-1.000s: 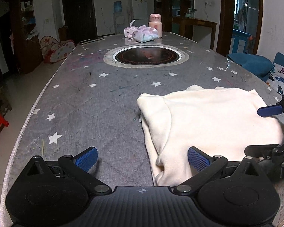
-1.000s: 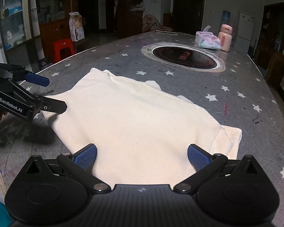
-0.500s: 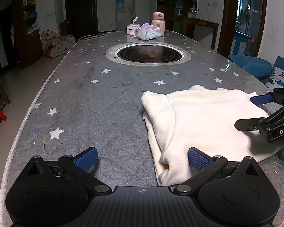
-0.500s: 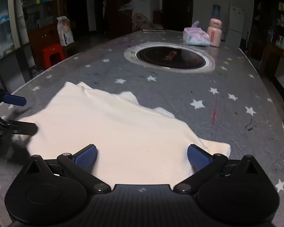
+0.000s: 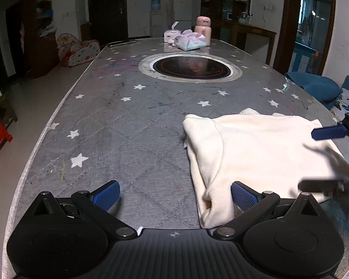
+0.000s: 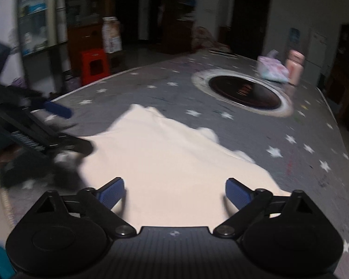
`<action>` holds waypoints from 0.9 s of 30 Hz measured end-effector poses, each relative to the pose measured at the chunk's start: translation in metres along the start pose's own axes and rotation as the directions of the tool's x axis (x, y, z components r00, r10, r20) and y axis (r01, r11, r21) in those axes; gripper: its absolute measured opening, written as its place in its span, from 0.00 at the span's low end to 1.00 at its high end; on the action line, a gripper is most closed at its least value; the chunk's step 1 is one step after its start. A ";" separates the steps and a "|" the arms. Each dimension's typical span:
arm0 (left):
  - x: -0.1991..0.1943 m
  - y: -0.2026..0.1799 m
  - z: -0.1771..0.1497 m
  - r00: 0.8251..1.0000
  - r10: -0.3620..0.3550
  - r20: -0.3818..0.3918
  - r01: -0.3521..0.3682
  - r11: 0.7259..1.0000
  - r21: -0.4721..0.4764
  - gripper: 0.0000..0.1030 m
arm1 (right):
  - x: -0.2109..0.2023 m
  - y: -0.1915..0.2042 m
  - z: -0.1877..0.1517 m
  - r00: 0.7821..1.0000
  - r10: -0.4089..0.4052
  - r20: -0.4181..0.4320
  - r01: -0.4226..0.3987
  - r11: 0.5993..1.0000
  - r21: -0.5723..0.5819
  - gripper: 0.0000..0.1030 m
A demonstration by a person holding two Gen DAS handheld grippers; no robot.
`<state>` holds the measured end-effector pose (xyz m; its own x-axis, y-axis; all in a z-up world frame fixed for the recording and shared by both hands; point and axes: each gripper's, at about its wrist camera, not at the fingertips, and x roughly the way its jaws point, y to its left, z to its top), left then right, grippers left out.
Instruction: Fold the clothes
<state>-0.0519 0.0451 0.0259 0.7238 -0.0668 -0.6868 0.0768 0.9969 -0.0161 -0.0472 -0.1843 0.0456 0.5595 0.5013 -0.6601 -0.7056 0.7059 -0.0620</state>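
A cream garment [image 5: 256, 153] lies folded flat on the grey star-patterned table [image 5: 132, 125]; it also shows in the right wrist view [image 6: 169, 162]. My left gripper [image 5: 174, 195] is open and empty, low over the table, its right finger beside the garment's near left corner. My right gripper [image 6: 174, 191] is open and empty, just above the garment's near edge. The right gripper shows at the right edge of the left wrist view [image 5: 323, 160]. The left gripper shows blurred at the left of the right wrist view [image 6: 74, 127].
A round black hotplate [image 5: 190, 66] is set in the table's middle. Tissue packs [image 5: 190, 41] and a pink bottle [image 5: 203, 30] stand at the far end. A red stool [image 6: 94, 64] stands on the floor beyond the table's edge.
My right gripper has swung and dropped toward the garment's near edge; its view is blurred by motion. My left gripper has hardly moved. The garment lies as before.
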 end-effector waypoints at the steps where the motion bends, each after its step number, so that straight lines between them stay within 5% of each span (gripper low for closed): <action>1: -0.001 0.001 0.000 1.000 0.003 -0.001 -0.003 1.000 -0.003 1.00 | 0.000 0.006 0.002 1.000 0.015 0.001 -0.015 1.000 -0.016 0.91; 13: -0.004 0.017 0.004 1.000 0.016 -0.008 -0.017 1.000 -0.022 1.00 | 0.014 0.076 0.014 0.991 0.133 -0.034 -0.137 0.973 -0.186 0.79; 27: 0.000 0.046 0.001 0.998 0.031 -0.051 -0.039 0.988 -0.152 1.00 | 0.028 0.107 0.019 0.989 0.137 -0.059 -0.148 0.951 -0.270 0.45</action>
<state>-0.0476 0.0912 0.0263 0.6898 -0.0336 -0.7232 -0.0565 0.9934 -0.1001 -0.0995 -0.0853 0.0347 0.4307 0.5629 -0.7054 -0.8716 0.4623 -0.1632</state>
